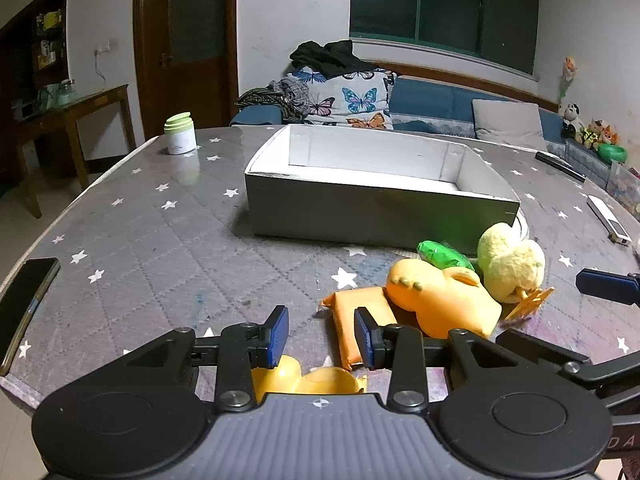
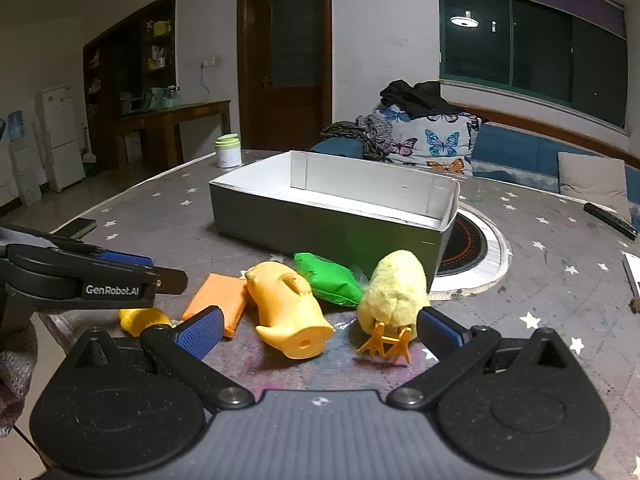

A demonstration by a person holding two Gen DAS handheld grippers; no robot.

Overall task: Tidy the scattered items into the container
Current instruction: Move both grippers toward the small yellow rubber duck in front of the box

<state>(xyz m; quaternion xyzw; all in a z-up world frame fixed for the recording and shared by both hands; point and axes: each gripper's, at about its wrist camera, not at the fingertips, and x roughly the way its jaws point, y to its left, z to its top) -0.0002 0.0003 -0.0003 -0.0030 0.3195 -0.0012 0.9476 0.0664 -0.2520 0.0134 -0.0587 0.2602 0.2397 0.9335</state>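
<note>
A grey open box point(image 1: 376, 204) with a white inside stands on the table; it also shows in the right wrist view point(image 2: 320, 220). In front of it lie an orange packet point(image 1: 356, 324), an orange-yellow rubber duck point(image 1: 440, 300), a green bag point(image 1: 440, 254) and a plush yellow chick point(image 1: 512, 264). My left gripper point(image 1: 321, 336) is open and empty, low over a small yellow duck point(image 1: 316, 380) beneath its fingers. My right gripper point(image 2: 320, 330) is open wide and empty, with the rubber duck point(image 2: 288, 308) and the chick point(image 2: 394, 292) between its fingers.
A black phone point(image 1: 24, 304) lies at the table's left edge. A green-lidded jar point(image 1: 181, 134) stands at the far left. A white remote point(image 1: 608, 220) and a black remote point(image 1: 560, 166) lie at the right. A round hob plate point(image 2: 472, 248) sits right of the box.
</note>
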